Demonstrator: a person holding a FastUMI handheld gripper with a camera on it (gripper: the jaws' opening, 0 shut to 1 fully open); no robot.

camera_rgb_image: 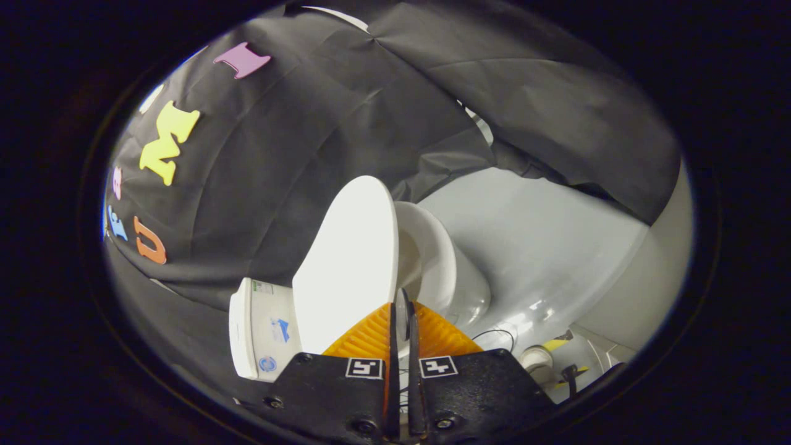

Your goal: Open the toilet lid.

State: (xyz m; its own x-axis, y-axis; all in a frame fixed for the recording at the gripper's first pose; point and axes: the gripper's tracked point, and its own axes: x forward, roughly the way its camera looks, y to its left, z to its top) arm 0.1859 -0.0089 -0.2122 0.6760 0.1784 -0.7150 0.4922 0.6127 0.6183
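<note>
The gripper (400,309) points toward twelve o'clock, its two fingers (371,337) drawn nearly together. They pinch the thin edge of the toilet lid (352,259) between their tips.

Not much to actually read here, honestly. The toilet tank (262,330) has a few stickers on its side: a small pale label near the top, a blue mark in the middle, a round blue badge lower down, all too tiny and blurry to make out. The hand-held gripper (401,309) carries two square black-and-white coded marker tags, patterns rather than words.
</note>
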